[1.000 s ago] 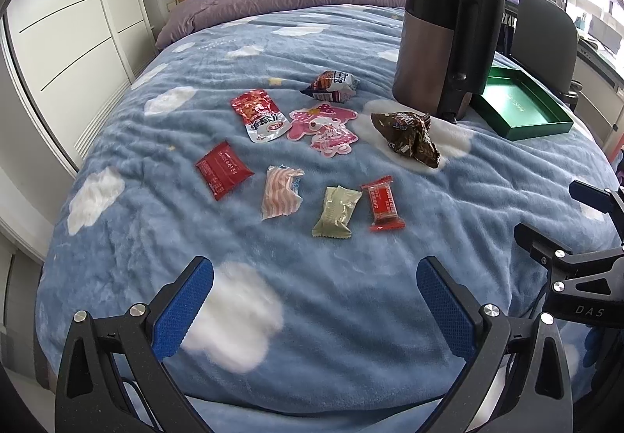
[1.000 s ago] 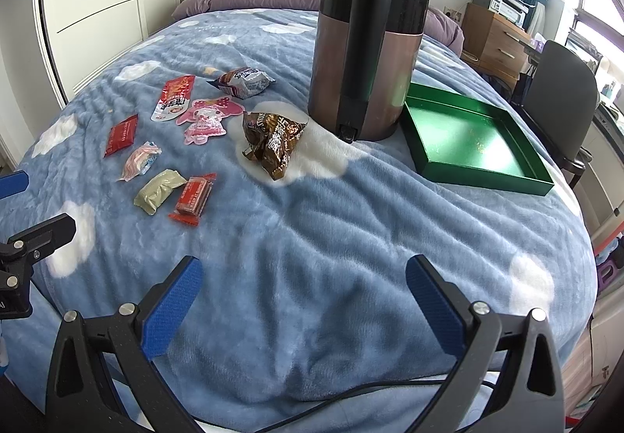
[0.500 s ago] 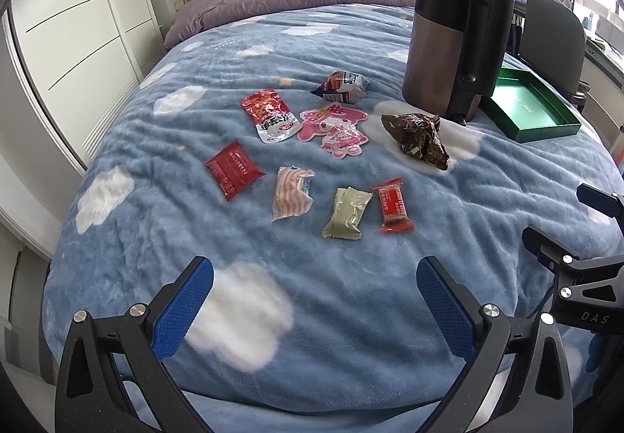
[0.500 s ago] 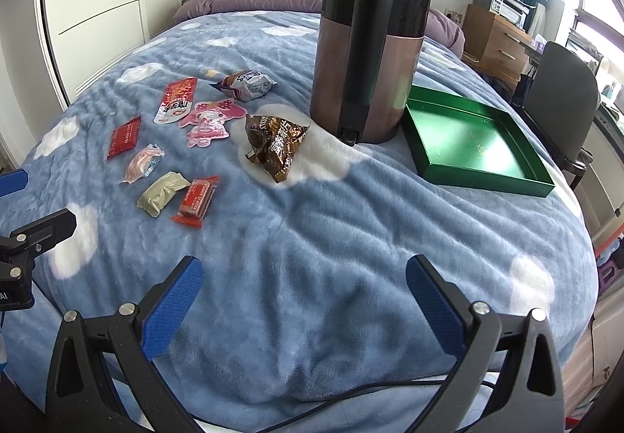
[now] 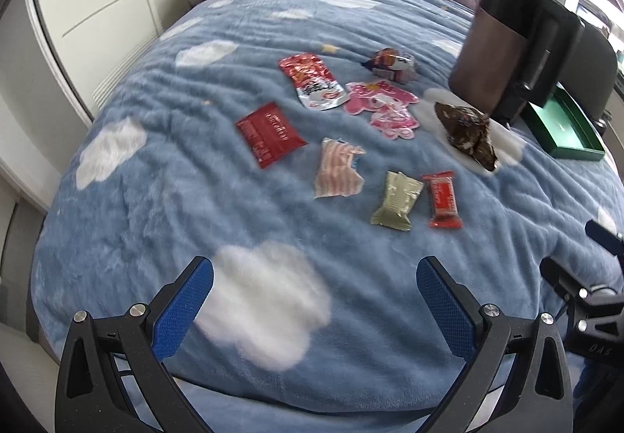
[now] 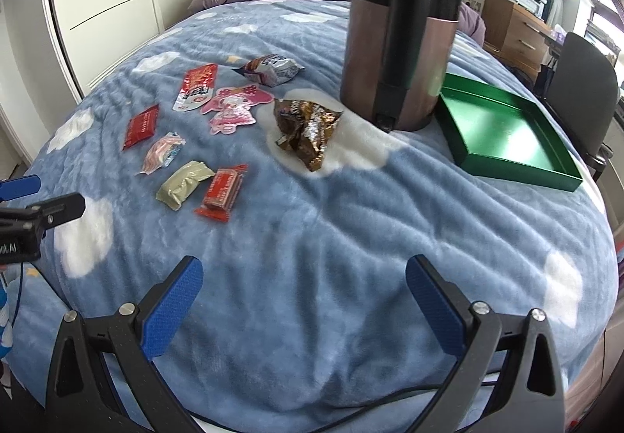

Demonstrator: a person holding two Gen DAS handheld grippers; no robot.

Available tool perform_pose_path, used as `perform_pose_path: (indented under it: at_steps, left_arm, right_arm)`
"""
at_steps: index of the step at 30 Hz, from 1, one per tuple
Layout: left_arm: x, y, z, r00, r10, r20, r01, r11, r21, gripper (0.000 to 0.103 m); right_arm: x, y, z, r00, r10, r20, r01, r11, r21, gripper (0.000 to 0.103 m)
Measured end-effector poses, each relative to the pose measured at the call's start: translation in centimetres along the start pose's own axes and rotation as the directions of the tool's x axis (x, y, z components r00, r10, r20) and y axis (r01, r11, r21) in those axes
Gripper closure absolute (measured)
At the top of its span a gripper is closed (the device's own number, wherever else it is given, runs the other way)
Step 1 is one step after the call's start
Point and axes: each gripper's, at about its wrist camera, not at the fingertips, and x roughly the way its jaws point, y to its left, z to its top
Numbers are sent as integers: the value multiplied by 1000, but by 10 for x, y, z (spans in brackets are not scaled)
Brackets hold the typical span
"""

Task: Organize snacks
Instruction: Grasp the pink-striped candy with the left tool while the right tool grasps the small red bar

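Snacks, eight pieces, loose on a blue cloud-print blanket, none yet collected. Nearest: left gripper and right gripper, both spread wide with nothing between the pads, hovering over the near edge of the bed, well short of any packet. Next, a front row: red bar just beside an olive pack, then a pink-striped pack and a flat red sachet to their left. Behind these: pink character packets, a red-and-silver pouch, a small grey-orange bag, and, apart to the right on a white cloud patch, a crumpled brown foil bag. Farther right: tall brown-and-black canister, standing between the snacks and a green tray, apparently empty and probably the destination. Handling judgement: begin with the red bar, the closest to the right gripper; come down straight, pads across its short width, and press lightly into the soft blanket to catch the wrapper without pinching fleece or the olive pack alongside. Carry it around the canister's near side rather than over it. Flat sachets will likely need an edge-on pinch; the foil bag should crush easily, so close gently.
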Motion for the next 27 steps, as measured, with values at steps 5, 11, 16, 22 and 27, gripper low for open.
perform_pose_path:
  at_steps: [5, 11, 16, 22, 27]
  left_arm:
    - [16, 9, 13, 1000, 9, -19, -9, 1000, -19, 1]
    - [43, 2, 30, 998, -18, -52, 19, 999, 25, 22]
    - [70, -4, 46, 993, -64, -94, 69, 996, 58, 43]
    - [99, -11, 64, 988, -90, -129, 102, 991, 92, 47]
    - [119, -12, 71, 979, -115, -170, 132, 987, 89, 47]
  right_arm:
    - [16, 13, 7, 999, 47, -13, -47, 999, -7, 0]
    - [36, 28, 18, 995, 94, -32, -95, 995, -24, 0]
    - [54, 39, 29, 991, 122, -51, -124, 992, -31, 0]
    - [80, 47, 39, 984, 155, -88, -157, 988, -15, 1]
    - [96, 53, 42, 977, 172, -126, -173, 985, 1, 22]
